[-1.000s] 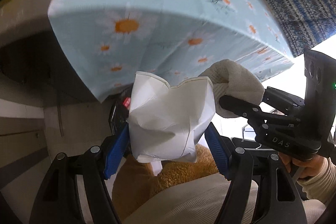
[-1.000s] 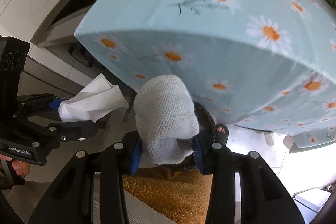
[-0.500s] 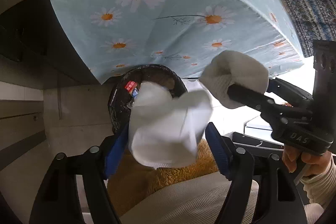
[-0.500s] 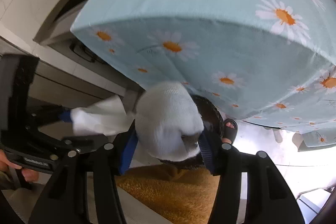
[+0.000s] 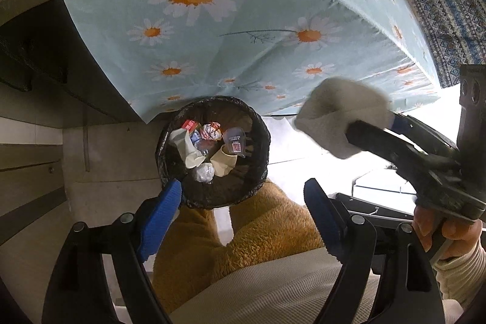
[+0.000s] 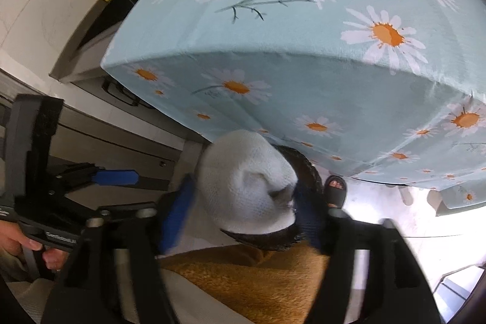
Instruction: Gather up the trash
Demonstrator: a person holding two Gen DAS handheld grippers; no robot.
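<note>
Gone from the left gripper (image 5: 243, 202), the tissue; its jaws, just opening, stand empty above the bin (image 5: 212, 151). Right gripper (image 6: 243, 202) jaws, opening too, flank the white cloth (image 6: 246, 187); contact unclear.

Table (image 6: 303, 29): draped in a pale blue cloth printed with white-and-orange daisies, the cloth hanging down over the near edge. Floor (image 5: 76, 160): pale tiles; standing on it, half under the table's edge, a round bin (image 5: 258, 141) lined black, holding crumpled wrappers and paper
</note>
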